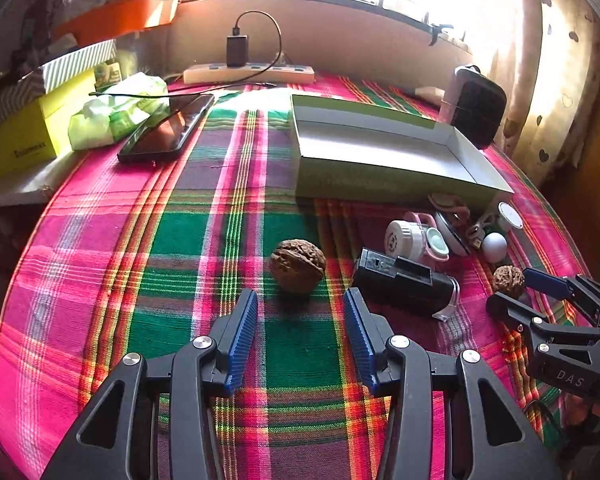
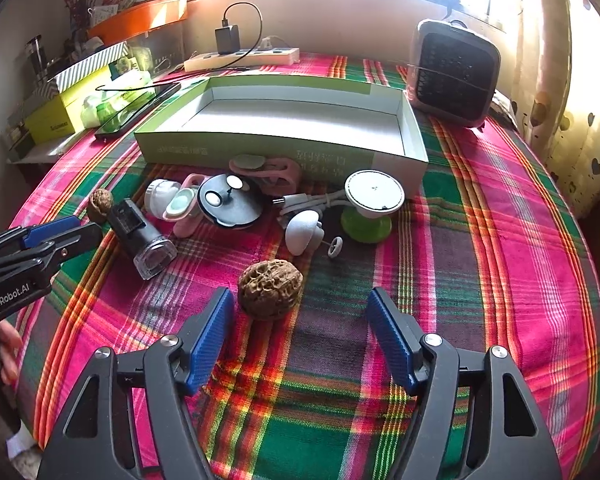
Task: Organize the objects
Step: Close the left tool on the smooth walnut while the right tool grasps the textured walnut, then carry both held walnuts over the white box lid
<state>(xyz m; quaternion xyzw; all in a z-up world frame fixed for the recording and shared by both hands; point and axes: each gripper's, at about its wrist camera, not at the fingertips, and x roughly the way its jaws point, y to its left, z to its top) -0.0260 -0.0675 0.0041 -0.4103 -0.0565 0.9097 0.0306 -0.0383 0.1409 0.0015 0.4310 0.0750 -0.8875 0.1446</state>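
Two brown walnuts lie on the plaid cloth (image 1: 180, 240). One walnut (image 1: 297, 266) sits just ahead of my left gripper (image 1: 302, 295), whose blue pads stand apart with nothing between them. The other walnut (image 2: 270, 290) rests on the cloth between the tips of my right gripper (image 2: 300, 295), close to the left pad and well clear of the right one; the jaws are open. From the right wrist view, the left gripper (image 2: 84, 228) shows at the left edge near its walnut (image 2: 100, 200). An open box (image 2: 300, 120) with green sides stands behind, empty.
A pile of small things lies before the box (image 1: 380, 148): a black cylinder (image 2: 140, 232), a black round lid (image 2: 228, 200), a white disc on a green base (image 2: 374, 196), pink and white pieces. Behind are a phone (image 1: 168, 132), a power strip (image 1: 248, 72) and a fan (image 2: 454, 76).
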